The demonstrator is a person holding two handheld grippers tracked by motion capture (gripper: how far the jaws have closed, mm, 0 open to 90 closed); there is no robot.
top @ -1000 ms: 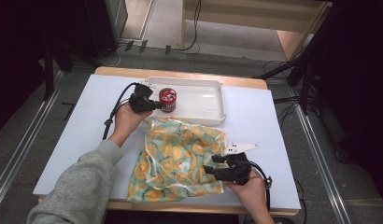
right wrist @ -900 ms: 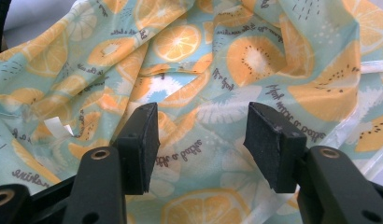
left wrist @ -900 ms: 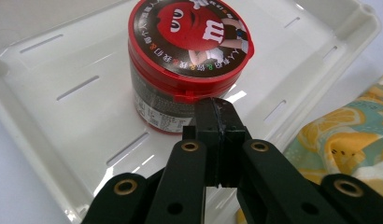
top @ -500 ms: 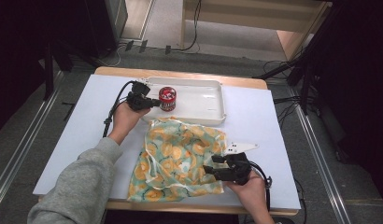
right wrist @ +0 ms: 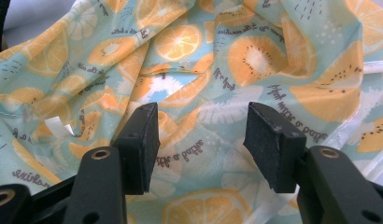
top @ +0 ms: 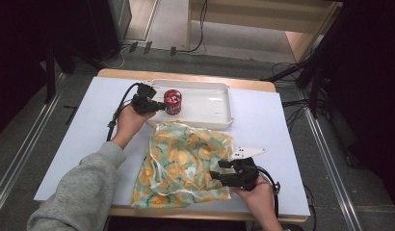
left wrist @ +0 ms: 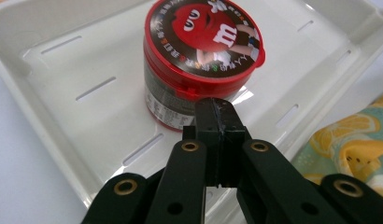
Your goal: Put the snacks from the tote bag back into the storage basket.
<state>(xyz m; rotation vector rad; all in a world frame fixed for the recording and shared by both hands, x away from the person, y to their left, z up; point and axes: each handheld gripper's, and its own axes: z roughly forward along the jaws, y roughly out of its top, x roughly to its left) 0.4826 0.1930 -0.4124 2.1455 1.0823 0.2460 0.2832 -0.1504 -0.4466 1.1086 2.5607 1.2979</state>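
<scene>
Under both grippers, the table (top: 65, 144) lies bare to the outside of each hand, with free edges all round. One fruit-print cloth bag (top: 186, 163) spreads just beneath the right gripper (right wrist: 201, 142), whose jaws stand apart over the fabric, pinching nothing. One white tray (top: 210, 103) sits ahead of the left gripper (left wrist: 216, 116). One red candy jar (left wrist: 199, 60) stands upright in it, just beyond the tips of that gripper's closed, empty jaws.
</scene>
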